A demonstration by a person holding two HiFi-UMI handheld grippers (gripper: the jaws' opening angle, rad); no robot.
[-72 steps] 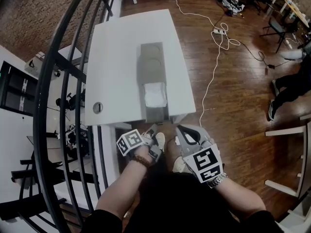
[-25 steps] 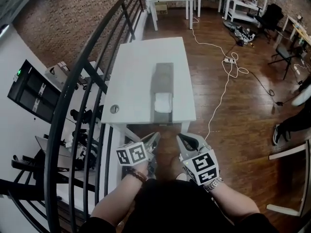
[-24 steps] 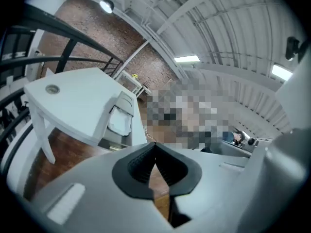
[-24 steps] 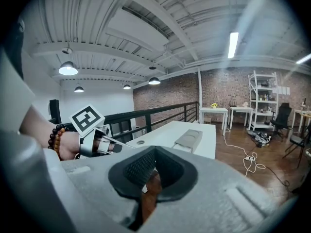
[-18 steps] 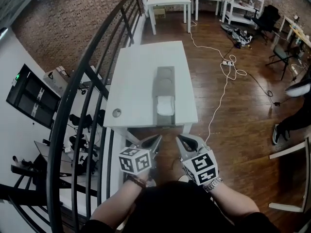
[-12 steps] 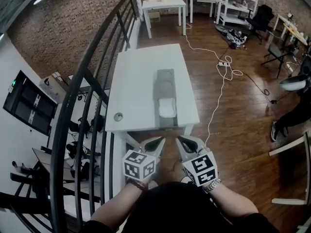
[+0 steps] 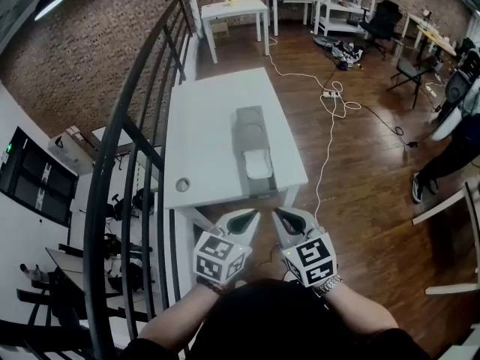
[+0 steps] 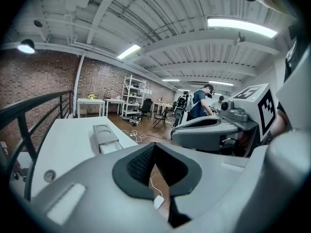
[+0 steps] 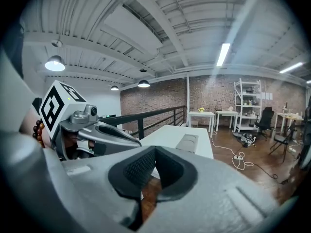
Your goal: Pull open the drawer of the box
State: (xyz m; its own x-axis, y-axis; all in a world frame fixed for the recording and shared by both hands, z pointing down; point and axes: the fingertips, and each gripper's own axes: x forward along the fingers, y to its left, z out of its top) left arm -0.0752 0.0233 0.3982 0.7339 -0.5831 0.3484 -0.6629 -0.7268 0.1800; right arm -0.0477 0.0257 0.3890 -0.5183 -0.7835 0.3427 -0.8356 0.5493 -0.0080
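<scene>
The grey box lies lengthwise on the white table. Its drawer stands pulled out toward the table's near edge, with something white inside. Both grippers hang over the wooden floor short of that edge, well apart from the box. My left gripper is shut with nothing between its pads, and my right gripper beside it is shut and empty too. In the left gripper view the box shows far beyond the closed jaws. In the right gripper view the box also lies distant on the table.
A black metal railing runs along the table's left side. A white cable and power strip lie on the floor at right. A person stands at the far right. The table has a round cable hole.
The head view has risen and drawn back, so the table looks smaller and farther. My left gripper has come up and rolled level beside the right. The drawer has not moved.
</scene>
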